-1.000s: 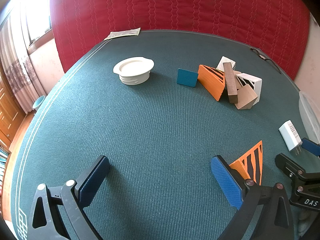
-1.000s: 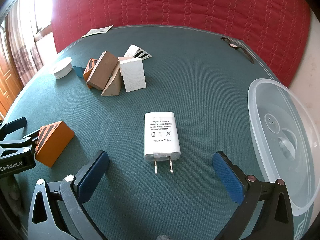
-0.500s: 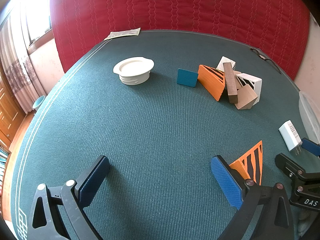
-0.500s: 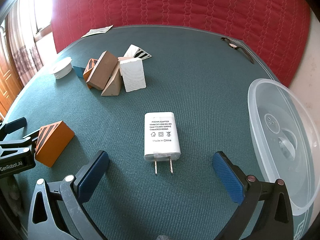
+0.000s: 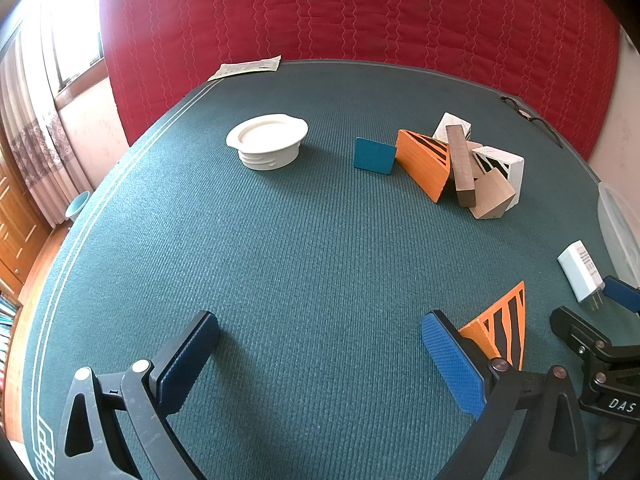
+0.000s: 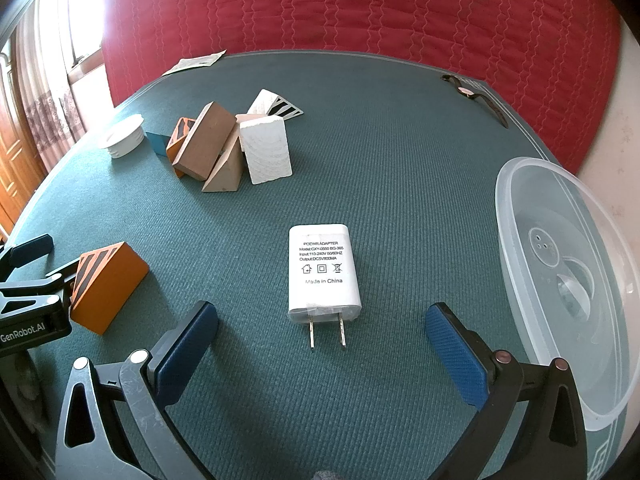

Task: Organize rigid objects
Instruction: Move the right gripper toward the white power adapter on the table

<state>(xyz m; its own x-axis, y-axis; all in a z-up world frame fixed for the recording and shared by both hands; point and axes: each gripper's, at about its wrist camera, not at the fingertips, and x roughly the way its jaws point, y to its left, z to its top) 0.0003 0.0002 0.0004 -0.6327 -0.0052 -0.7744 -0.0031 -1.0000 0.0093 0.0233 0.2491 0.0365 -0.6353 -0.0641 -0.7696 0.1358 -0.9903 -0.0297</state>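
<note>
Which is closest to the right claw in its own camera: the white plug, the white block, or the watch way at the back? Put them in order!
From the right claw:
1. White plug, lying flat just ahead between its open fingers, prongs pointing back at the claw.
2. White block, farther off and to the left, standing by the wooden pieces.
3. Watch, farthest, at the far right edge of the table.

Open green cloth [image 6: 400,152] is flanked by the block pile [image 6: 236,148] and the plastic container [image 6: 560,280]; the power adapter [image 6: 323,274] lies between.

bright daylight | window [image 5: 72,20] glare upper left | fisheye-warped edges
</note>
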